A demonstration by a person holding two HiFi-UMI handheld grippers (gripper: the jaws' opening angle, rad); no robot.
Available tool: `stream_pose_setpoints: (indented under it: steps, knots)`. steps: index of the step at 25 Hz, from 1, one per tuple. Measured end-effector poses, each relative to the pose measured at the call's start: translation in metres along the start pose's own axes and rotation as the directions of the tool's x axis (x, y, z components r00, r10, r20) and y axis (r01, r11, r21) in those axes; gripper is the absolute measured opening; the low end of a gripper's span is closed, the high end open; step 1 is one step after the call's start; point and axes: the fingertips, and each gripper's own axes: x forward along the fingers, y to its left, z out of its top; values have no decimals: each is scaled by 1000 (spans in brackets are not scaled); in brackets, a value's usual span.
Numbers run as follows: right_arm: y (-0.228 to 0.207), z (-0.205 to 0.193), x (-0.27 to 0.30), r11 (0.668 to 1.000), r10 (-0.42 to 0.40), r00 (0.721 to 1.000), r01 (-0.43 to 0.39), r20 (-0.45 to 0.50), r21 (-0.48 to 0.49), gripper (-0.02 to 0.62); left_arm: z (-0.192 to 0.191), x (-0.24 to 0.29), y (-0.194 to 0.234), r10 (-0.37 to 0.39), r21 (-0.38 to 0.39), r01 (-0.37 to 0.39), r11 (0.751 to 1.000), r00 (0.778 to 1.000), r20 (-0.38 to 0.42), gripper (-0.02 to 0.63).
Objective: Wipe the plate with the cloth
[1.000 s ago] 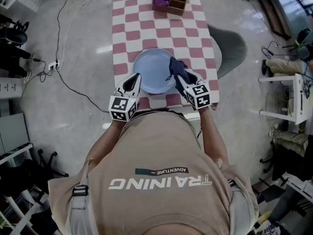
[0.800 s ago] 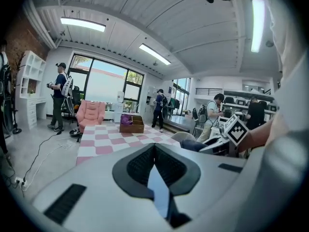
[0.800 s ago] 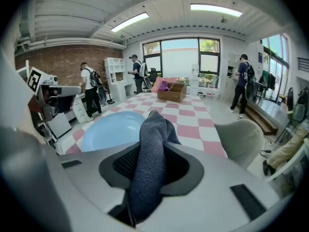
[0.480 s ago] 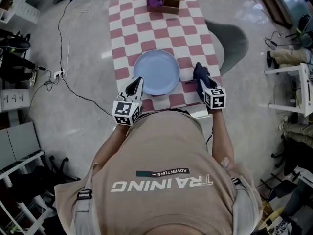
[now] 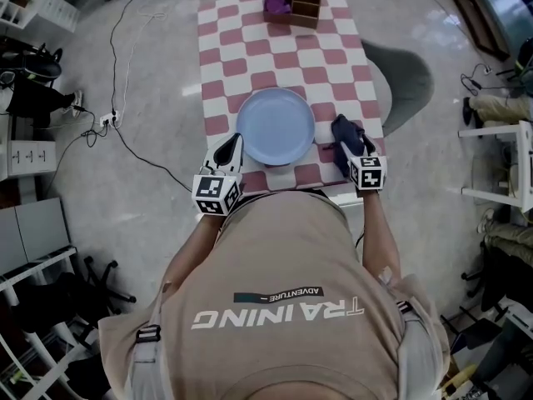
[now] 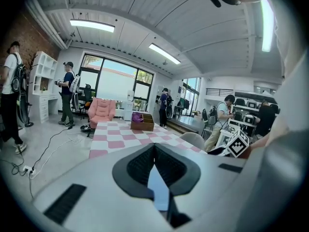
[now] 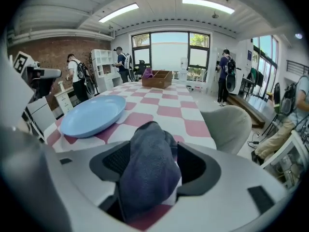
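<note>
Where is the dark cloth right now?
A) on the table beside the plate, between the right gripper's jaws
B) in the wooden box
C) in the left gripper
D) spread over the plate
A: the cloth sits off the plate on the checkered table, between the jaws of the right gripper, which have just been opening and stand apart.

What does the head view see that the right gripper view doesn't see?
Only the head view: the person's tan shirt from above and the power strip on the floor. Only the right gripper view: windows, ceiling lights, people standing, and the right tool close up, its jaws just opened wide with the cloth between them. Both: the blue plate, cloth, checked table, wooden box, grey chair, and the left tool holding the plate's edge.
</note>
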Motion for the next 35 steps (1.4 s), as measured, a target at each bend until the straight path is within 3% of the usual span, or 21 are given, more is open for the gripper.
stream_pose_setpoints:
  steps: [6,16,17,19,22,25,28,31,35]
  knots:
    - [10,24,-14,997,12,997,-7,71,-75,305,-3,-4,9,26,-19,-26,999,1000,6,12]
    - [22,56,-29,997,48,987,-38,152,-64,302,2,-1,8,14,-36,-13,999,1000,28,12]
    - [25,62,-34,997,50,984,-38,171,-73,275,4,-1,7,12,-40,-10,999,999,35,12]
    - [32,77,-43,995,50,974,-29,223,-98,119,10,-2,8,8,-39,-6,999,999,49,12]
    - [48,100,-55,991,80,953,-45,292,-125,78,22,-4,10,5,-31,-2,1000,997,77,12]
    - [76,127,-71,976,174,920,-114,351,-184,31,44,-9,12,4,-21,-2,1000,992,126,12]
    - [111,168,-94,954,283,856,-205,433,-219,17,74,-16,11,-10,-3,11,1000,983,183,12]
    - [132,213,-118,945,325,794,-259,515,-197,17,105,-25,8,-29,6,28,1000,968,248,12]
    - [161,248,-134,905,425,714,-327,557,-271,17,130,-29,3,-42,43,31,999,957,285,12]
